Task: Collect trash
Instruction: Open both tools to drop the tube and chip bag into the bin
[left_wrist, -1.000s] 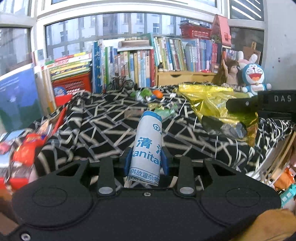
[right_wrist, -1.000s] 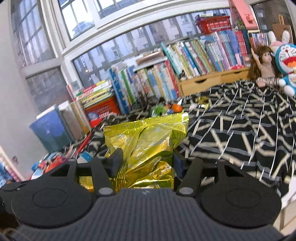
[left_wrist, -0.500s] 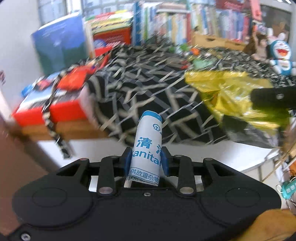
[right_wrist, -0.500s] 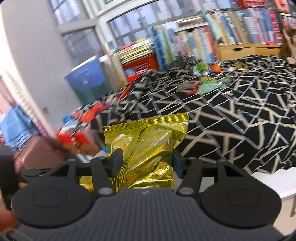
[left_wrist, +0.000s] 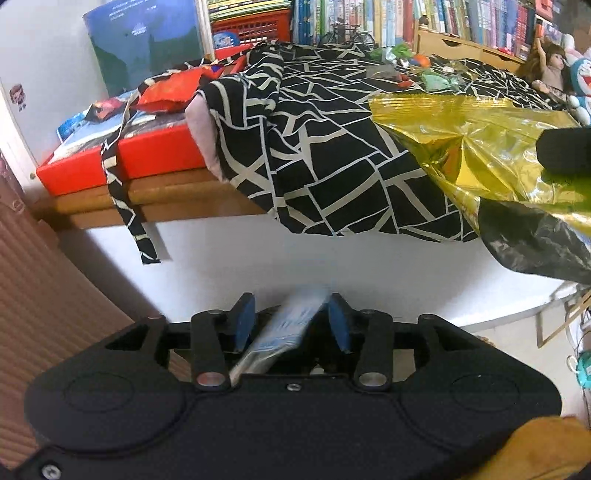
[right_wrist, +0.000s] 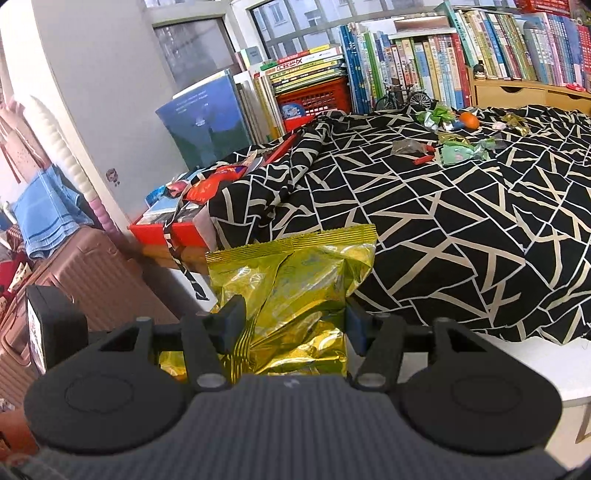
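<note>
In the left wrist view my left gripper (left_wrist: 291, 317) is open, its blue pads spread wider than the white-and-blue paper roll (left_wrist: 284, 332). The roll is blurred, tilted and low between the fingers, below the table's edge. My right gripper (right_wrist: 293, 317) is shut on a crumpled gold snack bag (right_wrist: 295, 288), held in the air in front of the table. The left wrist view shows the same gold bag (left_wrist: 461, 140) at the right, with a black plastic bag (left_wrist: 532, 240) hanging under it.
A black-and-white patterned cloth (right_wrist: 443, 221) covers the table. Green wrappers (right_wrist: 458, 151) and an orange ball (right_wrist: 469, 119) lie far back on it. A red packet (right_wrist: 218, 181) rests on a red box (left_wrist: 122, 162) at the left corner. A brown suitcase (right_wrist: 74, 288) stands lower left, and books line the window.
Both grippers pulled back and down from over the table to in front of its edge. The left gripper's fingers opened, and the upright roll slipped down and tilted.
</note>
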